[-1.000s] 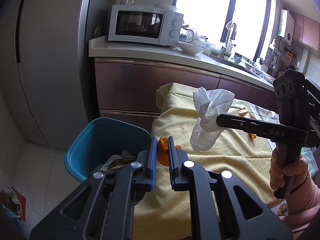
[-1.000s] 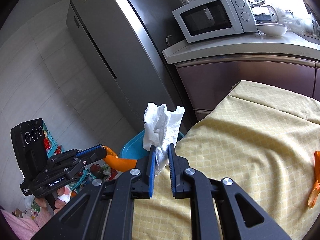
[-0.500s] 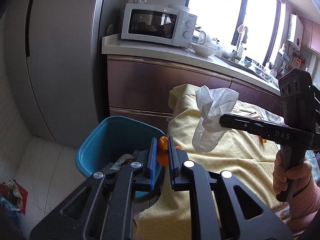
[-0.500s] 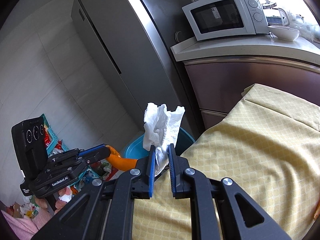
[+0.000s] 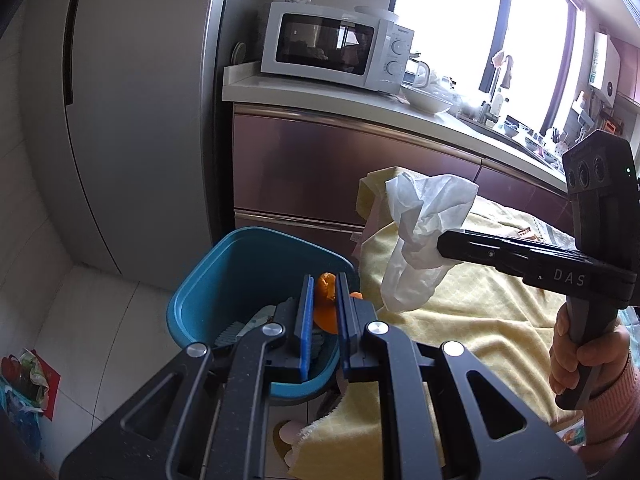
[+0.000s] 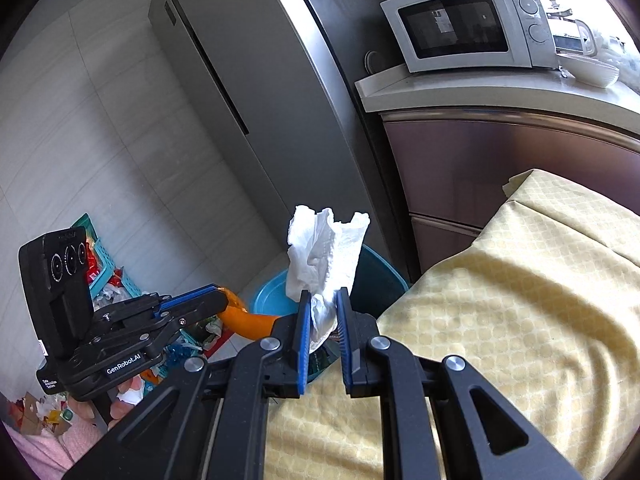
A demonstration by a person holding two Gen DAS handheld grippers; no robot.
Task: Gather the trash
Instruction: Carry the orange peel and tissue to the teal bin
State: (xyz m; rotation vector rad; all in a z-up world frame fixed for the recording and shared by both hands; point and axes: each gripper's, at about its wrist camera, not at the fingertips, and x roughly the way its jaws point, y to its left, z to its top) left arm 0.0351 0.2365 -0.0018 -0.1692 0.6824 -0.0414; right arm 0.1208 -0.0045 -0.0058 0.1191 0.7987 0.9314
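Left wrist: right tool (image 5: 444, 248) "DAS" | right wrist: left tool (image 6: 218, 300) "GenRobot.AI"

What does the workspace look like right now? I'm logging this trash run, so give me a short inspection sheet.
Surface: table under a yellow cloth.
Job's things: blue bin on the floor beside the table, trash inside; orange peel; white tissue.
Clutter: litter and baskets on the floor.
Grippers: left gripper shut on the peel above the bin; right gripper shut on the tissue.
Cables: nothing seen.
Surroundings: fridge, microwave, counter, window.
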